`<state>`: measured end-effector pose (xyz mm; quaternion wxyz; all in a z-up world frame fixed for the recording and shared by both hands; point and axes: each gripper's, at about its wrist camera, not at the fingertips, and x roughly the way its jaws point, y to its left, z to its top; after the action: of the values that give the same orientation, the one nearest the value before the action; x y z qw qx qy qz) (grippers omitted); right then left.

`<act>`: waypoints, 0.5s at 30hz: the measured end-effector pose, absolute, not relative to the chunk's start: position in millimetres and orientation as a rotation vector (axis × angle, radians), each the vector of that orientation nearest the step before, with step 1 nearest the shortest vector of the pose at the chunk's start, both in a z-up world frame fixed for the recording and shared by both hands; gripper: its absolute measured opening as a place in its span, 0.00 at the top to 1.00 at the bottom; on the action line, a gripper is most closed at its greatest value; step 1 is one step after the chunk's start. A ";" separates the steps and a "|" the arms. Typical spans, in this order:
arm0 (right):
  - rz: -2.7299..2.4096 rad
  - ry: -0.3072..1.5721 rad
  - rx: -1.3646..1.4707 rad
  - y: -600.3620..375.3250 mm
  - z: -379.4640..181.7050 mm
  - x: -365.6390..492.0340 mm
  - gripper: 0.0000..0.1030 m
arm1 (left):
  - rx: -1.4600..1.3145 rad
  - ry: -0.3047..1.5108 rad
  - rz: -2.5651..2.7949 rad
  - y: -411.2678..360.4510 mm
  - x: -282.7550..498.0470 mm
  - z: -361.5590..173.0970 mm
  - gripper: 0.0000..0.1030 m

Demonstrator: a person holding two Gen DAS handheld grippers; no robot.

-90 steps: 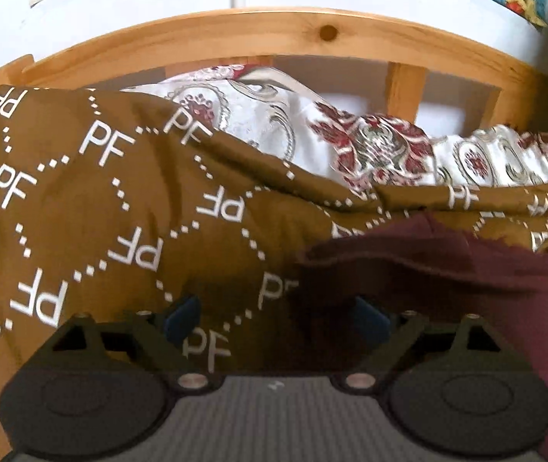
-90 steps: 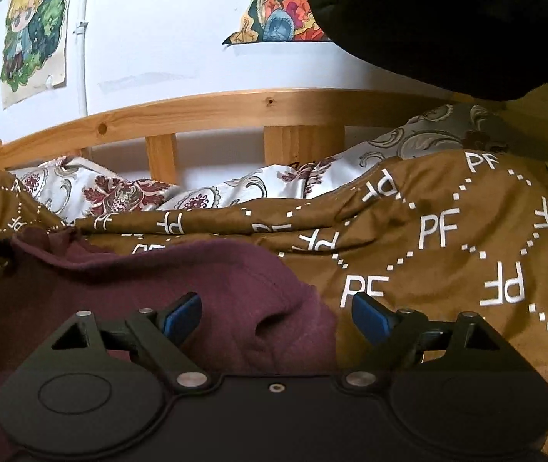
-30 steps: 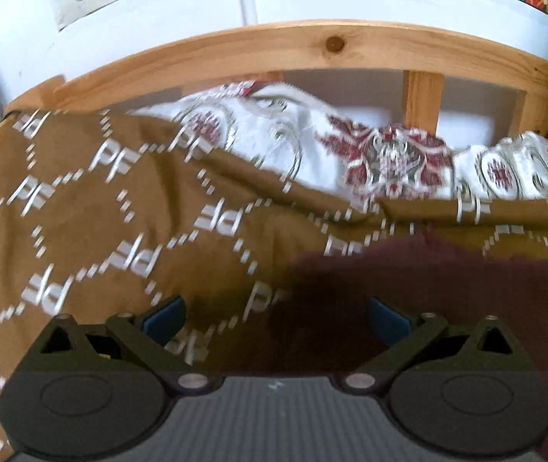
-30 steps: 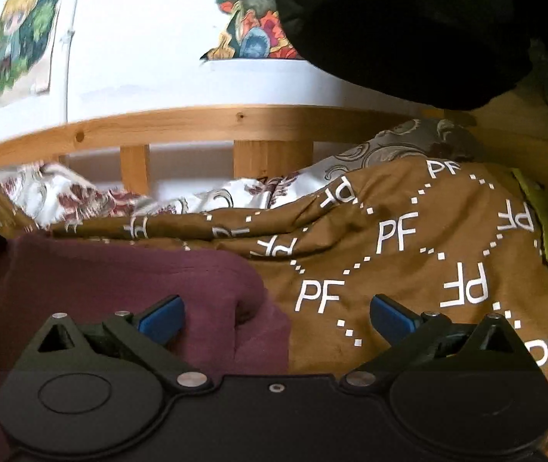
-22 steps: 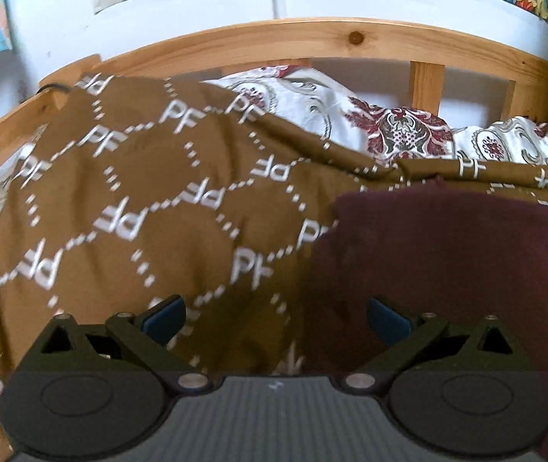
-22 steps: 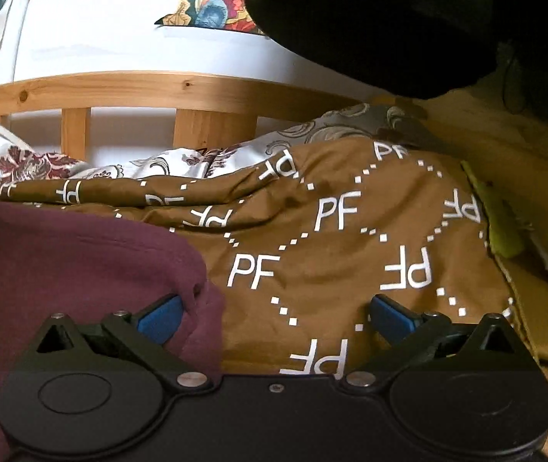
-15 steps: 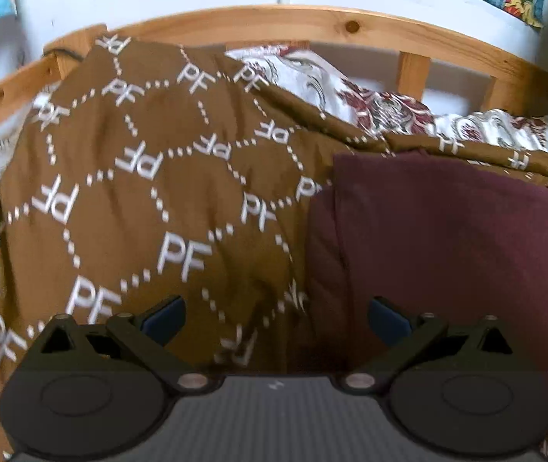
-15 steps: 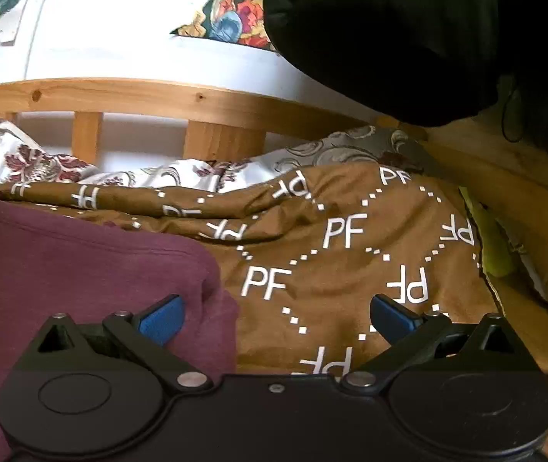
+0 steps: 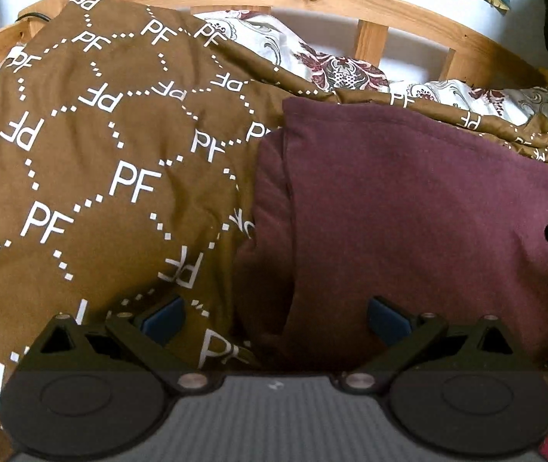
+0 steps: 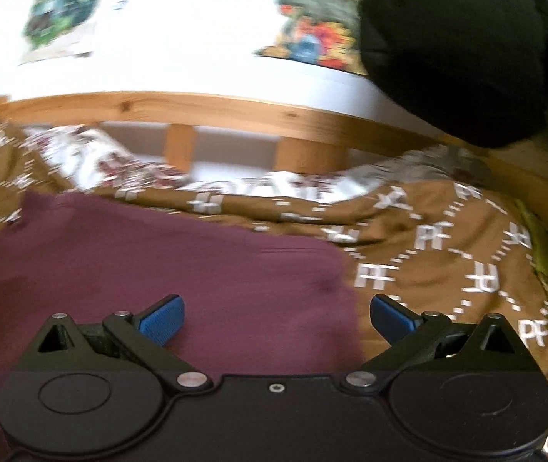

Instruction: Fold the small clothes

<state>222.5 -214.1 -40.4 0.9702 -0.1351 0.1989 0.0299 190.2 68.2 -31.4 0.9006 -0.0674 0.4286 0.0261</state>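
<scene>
Brown bedspread (image 9: pixel 93 177) under maroon garment (image 9: pixel 420 211); our left gripper (image 9: pixel 274 317) and right gripper (image 10: pixel 276 317) gape empty, so soft bedding risks snagging.

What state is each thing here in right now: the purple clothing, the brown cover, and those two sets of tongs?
Maroon garment: folded, lying on the bedspread, held by neither tongs.
Brown bedspread: spread over the bed, wrinkled.
Patterned white bedding: partly covered by the bedspread.
Left tongs: open, empty.
Right tongs: open, empty; this view is blurred.
</scene>
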 end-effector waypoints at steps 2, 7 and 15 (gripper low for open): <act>0.092 0.412 -0.300 -204.2 -43.3 217.1 0.01 | -0.133 0.873 0.056 68.1 189.3 -30.5 0.01; 0.116 0.533 -0.337 -187.0 -56.9 210.9 0.01 | -0.092 0.788 0.009 70.5 190.7 -21.6 0.01; 0.070 0.564 -0.346 -177.8 -62.9 180.5 0.01 | -0.006 0.749 -0.164 65.7 214.0 -24.3 0.01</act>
<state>180.5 -177.8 -62.9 0.9452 -0.1698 0.2767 0.0342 214.0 65.7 -24.3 0.9273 -0.0030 0.3655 -0.0801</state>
